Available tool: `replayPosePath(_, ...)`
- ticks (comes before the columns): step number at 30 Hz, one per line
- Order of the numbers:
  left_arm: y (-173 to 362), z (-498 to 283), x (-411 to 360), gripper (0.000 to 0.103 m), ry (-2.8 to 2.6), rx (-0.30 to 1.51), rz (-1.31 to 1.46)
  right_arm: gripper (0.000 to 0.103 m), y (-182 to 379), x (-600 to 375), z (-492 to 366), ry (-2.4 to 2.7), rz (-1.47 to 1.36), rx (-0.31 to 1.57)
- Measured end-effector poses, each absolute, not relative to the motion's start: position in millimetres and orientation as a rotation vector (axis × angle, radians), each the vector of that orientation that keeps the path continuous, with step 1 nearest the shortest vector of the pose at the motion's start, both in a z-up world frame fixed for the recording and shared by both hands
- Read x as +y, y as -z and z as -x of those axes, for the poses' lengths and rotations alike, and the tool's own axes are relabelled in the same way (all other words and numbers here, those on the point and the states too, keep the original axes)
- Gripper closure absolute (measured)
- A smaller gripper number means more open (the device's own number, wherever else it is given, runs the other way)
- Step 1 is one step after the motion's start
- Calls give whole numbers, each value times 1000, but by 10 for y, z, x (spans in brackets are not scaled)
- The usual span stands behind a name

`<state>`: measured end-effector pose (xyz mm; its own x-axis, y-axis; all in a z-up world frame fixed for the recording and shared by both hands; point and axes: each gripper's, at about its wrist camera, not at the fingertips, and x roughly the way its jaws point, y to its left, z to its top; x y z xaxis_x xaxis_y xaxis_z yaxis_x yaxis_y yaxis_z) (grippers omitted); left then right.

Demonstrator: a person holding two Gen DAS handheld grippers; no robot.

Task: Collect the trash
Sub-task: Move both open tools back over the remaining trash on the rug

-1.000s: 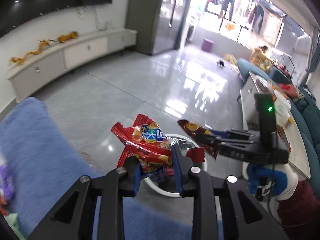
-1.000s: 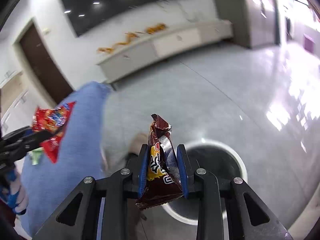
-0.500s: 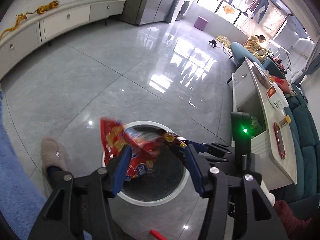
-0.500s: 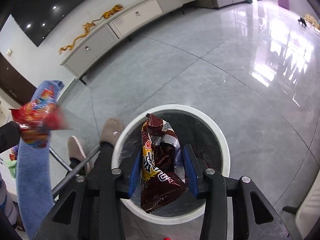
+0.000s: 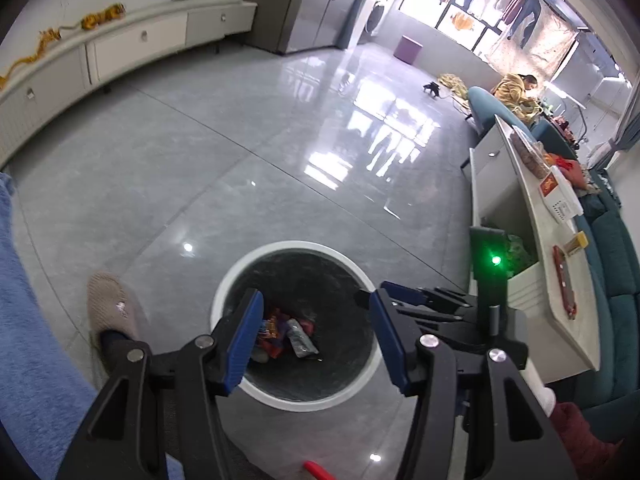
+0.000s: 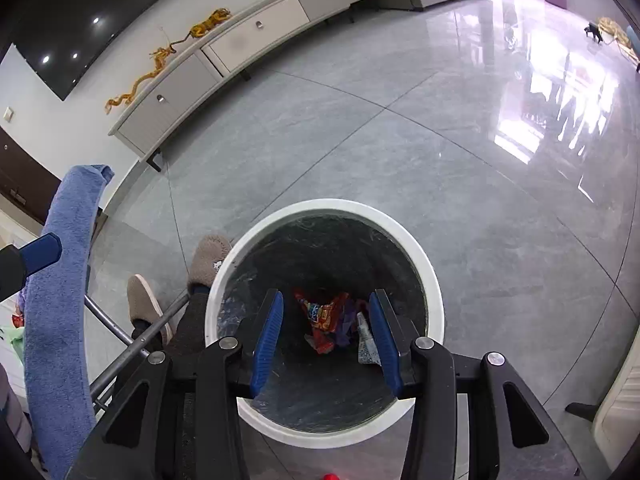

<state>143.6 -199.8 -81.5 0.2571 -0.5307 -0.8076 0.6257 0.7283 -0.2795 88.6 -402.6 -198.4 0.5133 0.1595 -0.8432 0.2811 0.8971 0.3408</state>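
A round trash bin with a white rim (image 5: 296, 245) (image 6: 332, 206) and a dark liner stands on the grey floor right below both grippers. At its bottom lie a red snack wrapper (image 5: 276, 334) (image 6: 322, 314) and a silvery wrapper (image 5: 301, 342) (image 6: 366, 340). My left gripper (image 5: 316, 304) hangs open over the bin's mouth, nothing between its blue pads. My right gripper (image 6: 326, 304) is over the bin too, jaws opening and empty. In the left wrist view it (image 5: 404, 294) reaches in from the right; in the right wrist view the left gripper (image 6: 40, 252) shows at the left edge.
A person's slippered feet (image 6: 208, 260) stand against the bin's left side, beside a metal bar (image 6: 132, 354) and a blue towel (image 6: 60, 280). A white low table (image 5: 560, 280) with small items and a teal sofa (image 5: 616, 264) are to the right. A red scrap (image 5: 316, 470) lies near the bin.
Both grippers came down over the bin and opened. The red wrapper left the left jaws and the brown wrapper left the right jaws; wrappers now lie inside the bin.
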Motion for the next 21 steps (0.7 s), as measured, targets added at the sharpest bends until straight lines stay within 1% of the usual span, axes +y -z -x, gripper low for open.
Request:
replayPosePath(2, 784, -1391, -1940, 48, 762, 1033, -114, 59, 1928, -4012, -885, 77, -463, 1033)
replayPosePath(6, 678, -1288, -1748, 43, 710, 987, -121, 59, 1754, -3946, -880, 77, -442, 1007)
replayPosePath(14, 377, -1036, -1108, 42, 602, 866, -115, 59, 1315, -3652, -875, 39, -378, 945)
replayPosePath(21, 35, -787, -290, 42, 478, 749, -68, 59, 831, -3173, -919, -34, -303, 879)
